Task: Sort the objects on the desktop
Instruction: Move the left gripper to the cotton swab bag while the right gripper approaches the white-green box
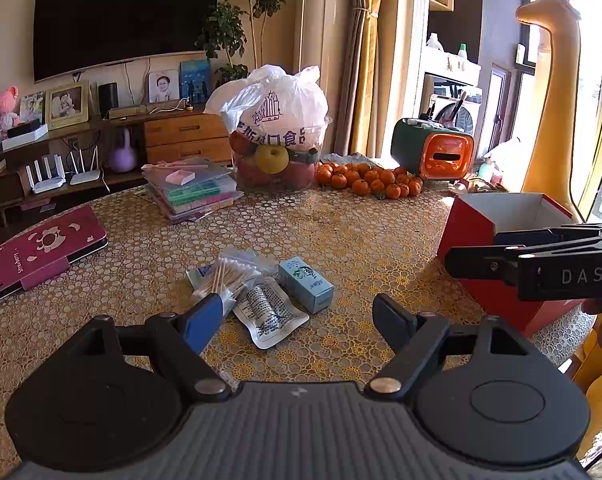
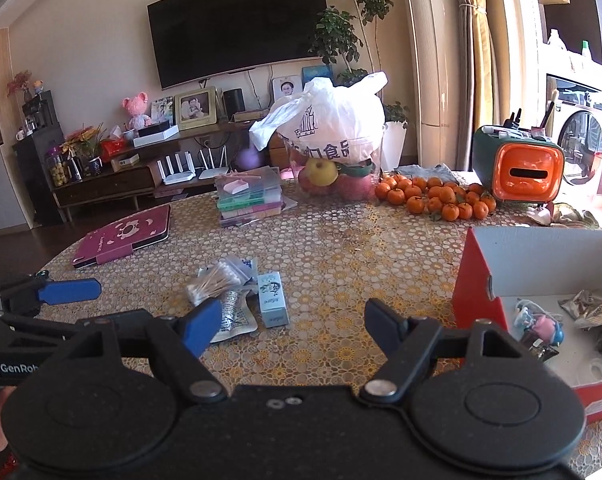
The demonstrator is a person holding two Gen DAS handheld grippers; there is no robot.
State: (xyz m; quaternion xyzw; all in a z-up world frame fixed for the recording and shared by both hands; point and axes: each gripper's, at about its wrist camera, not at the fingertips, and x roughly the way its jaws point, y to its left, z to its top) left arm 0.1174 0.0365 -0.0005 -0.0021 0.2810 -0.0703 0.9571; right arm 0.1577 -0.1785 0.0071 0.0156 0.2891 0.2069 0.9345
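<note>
**Small items clustered mid-table, both tongs wide and empty**

A bag of cotton swabs, a flat foil sachet and a pale blue carton lie touching one another near the middle of the patterned table. The swab bag overlaps the sachet's upper edge, and the carton lies just beside the sachet. To the right stands an open red box with white inner walls; a few small packets and a little figure lie in it.

The left gripper hangs above the cluster, jaws spread wide with nothing between them, its blue finger over the swab bag's near end. The right gripper hangs between the cluster and the box, jaws likewise wide and empty.

Farther back lie a maroon tablet case, a stack of plastic cases, a fruit bowl under a white bag and a heap of tangerines.
</note>
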